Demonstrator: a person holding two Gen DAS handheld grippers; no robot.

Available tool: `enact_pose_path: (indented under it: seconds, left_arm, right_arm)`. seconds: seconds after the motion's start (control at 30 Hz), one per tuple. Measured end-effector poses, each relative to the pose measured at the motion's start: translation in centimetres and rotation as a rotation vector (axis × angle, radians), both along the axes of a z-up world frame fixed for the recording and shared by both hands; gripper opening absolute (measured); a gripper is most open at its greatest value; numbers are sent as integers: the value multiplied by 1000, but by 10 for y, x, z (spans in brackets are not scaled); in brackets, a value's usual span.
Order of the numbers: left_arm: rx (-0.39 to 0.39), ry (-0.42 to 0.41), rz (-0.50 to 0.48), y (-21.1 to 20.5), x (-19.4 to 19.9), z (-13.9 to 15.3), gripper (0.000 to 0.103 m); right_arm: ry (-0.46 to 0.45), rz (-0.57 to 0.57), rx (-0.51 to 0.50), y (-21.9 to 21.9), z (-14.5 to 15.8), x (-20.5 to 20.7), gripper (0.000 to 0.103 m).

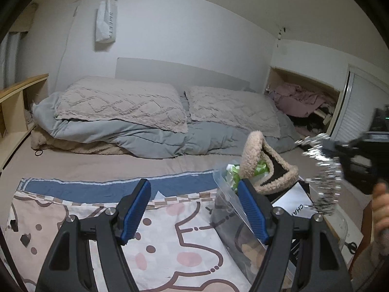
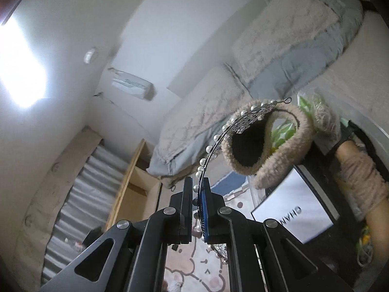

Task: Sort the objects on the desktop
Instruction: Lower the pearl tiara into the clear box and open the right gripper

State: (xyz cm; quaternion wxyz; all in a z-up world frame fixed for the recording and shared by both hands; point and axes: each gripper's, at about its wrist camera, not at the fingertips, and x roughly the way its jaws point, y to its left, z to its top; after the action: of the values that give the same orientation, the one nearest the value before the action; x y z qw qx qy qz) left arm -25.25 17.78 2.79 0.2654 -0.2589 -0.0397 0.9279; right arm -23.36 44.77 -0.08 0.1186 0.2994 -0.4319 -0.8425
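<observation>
My right gripper [image 2: 196, 187] is shut on a silver pearl tiara [image 2: 220, 136] and holds it in the air, tilted, beside a beige fuzzy slipper [image 2: 265, 143]. In the left wrist view the tiara [image 1: 325, 168] is blurred at the right, held by the right gripper [image 1: 340, 150]. My left gripper [image 1: 194, 206] is open over a cartoon-print cloth [image 1: 170, 238]. Its right finger [image 1: 252, 211] is at a clear plastic bag [image 1: 231, 216] next to the slipper [image 1: 257, 160].
A black-and-white box [image 1: 295, 206] lies under the slipper and also shows in the right wrist view [image 2: 291, 204]. Green-and-white packets [image 1: 233, 172] sit in the bag. Pillows [image 1: 121, 102] and a grey duvet [image 1: 145, 136] lie at the bed's head. A wooden shelf [image 1: 14, 102] stands at the left.
</observation>
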Motion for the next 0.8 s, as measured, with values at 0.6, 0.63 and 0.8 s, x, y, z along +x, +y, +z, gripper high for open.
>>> enact_pose_path:
  seconds: [0.6,0.63,0.8]
  left_arm:
    - [-1,-26,13,-17,-11,-12,74]
    - [-1,-29,14,-17,-12,-12,74]
    - [8,-33,8,-18,-12,-11,74]
  right_arm:
    - [-173,-75,447,-24,-21,-58,79]
    - [-173,-81,484,-25,-19,-56,80]
    - [-189,-81,534,-26,-12,-47,79]
